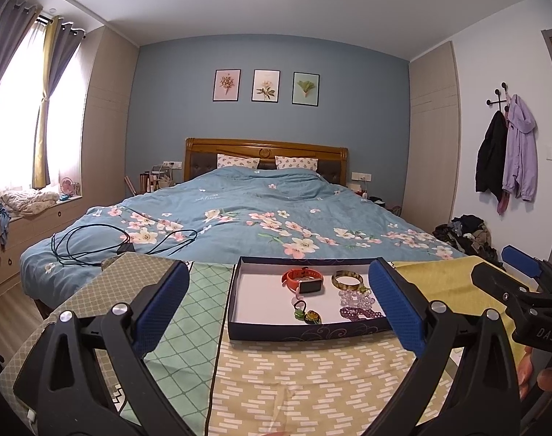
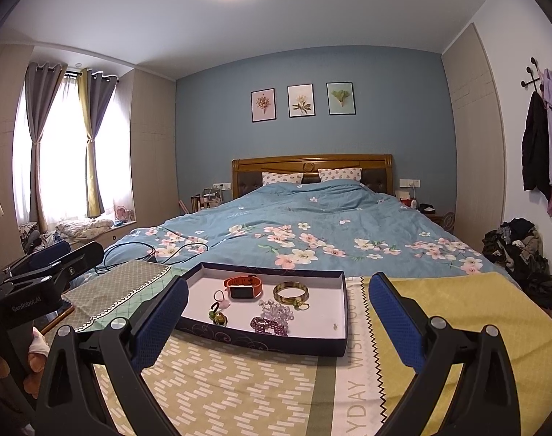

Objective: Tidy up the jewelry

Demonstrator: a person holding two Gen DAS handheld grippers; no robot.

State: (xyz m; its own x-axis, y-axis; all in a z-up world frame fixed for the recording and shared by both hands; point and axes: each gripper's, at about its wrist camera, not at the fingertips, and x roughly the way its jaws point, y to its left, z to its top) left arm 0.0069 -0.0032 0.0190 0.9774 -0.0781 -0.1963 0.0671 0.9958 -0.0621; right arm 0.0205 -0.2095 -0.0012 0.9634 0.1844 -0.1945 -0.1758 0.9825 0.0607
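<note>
Both the left gripper (image 1: 279,305) and the right gripper (image 2: 278,312) hang spread wide, empty, before the dark-rimmed tray (image 2: 261,341) holding an orange smartwatch (image 2: 244,288), bangle (image 2: 291,291) and bead bracelets (image 2: 270,325).

The left gripper (image 2: 39,254) body reads "GenRobot.AI"; the cloth (image 2: 359,363) reads "WISH YOU" and "YDAY".

both the left gripper (image 1: 276,303) and right gripper (image 2: 276,312) hover level, jaws spread wide.

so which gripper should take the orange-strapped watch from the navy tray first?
Left, marginally: the orange-strapped watch sits centred between the open left gripper fingers; in the right gripper view it lies left of centre. Both are empty.
</note>
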